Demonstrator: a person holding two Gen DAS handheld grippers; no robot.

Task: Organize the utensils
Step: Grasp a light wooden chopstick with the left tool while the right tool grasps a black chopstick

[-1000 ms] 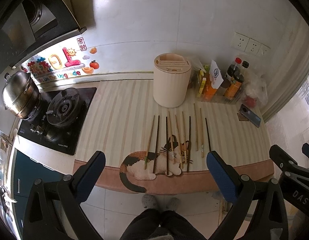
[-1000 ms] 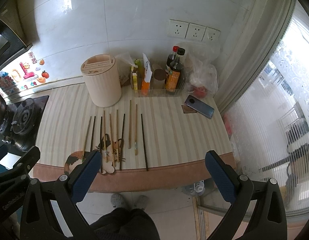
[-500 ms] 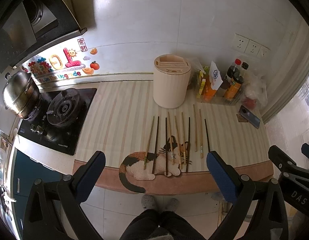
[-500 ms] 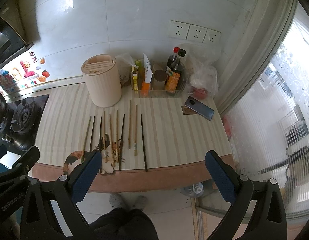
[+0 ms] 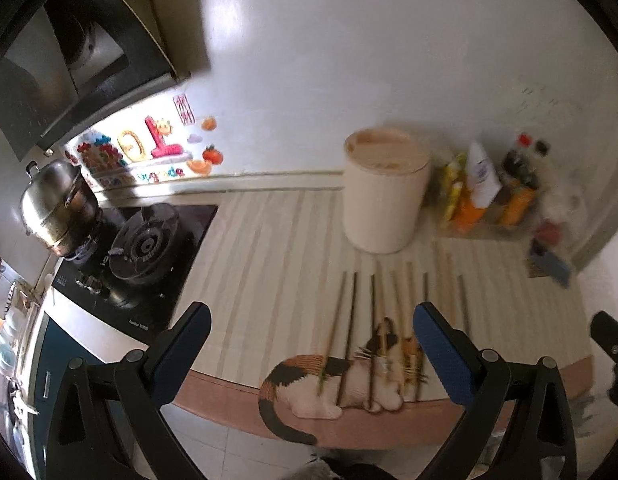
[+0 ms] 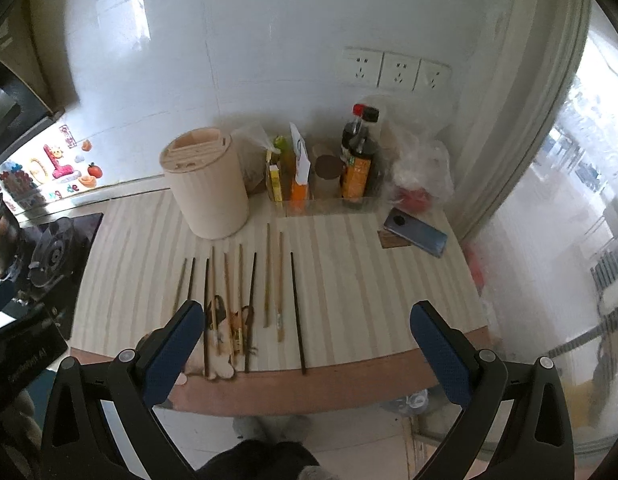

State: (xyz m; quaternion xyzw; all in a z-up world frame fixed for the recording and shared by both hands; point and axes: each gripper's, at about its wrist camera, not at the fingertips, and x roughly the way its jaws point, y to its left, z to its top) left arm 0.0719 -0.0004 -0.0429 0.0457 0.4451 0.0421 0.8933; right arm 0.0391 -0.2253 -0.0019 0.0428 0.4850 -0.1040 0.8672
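Striped beige covering lines the counter (image 6: 349,280), and on it you have a row of chopsticks (image 6: 245,300) laid roughly parallel, tips toward the wall, spread from the cat-shaped print (image 5: 341,376) at the front edge across to a lone dark chopstick (image 6: 297,312) on the right end of the row. Some sticks are dark, some pale wood; several cross the cat print. Your cream cylindrical utensil holder (image 6: 207,184) stands upright just behind the row, with a slotted top.

Your left gripper (image 5: 309,356) hangs over the front edge of the counter, jaws spread wide, blue pads (image 5: 181,354) bare, nothing between them. Your right gripper (image 6: 301,352) sits likewise above the counter's front edge, jaws wide apart and holding nothing; the chopstick ends lie between its fingers in the right wrist view, not touched.

To the right of the holder stands a cluster of sauce bottles (image 6: 359,160) and packets, then a phone (image 6: 415,232) lying flat. A gas hob (image 5: 145,248) with a steel pot (image 5: 57,204) is at the left. The left wrist view is blurred.
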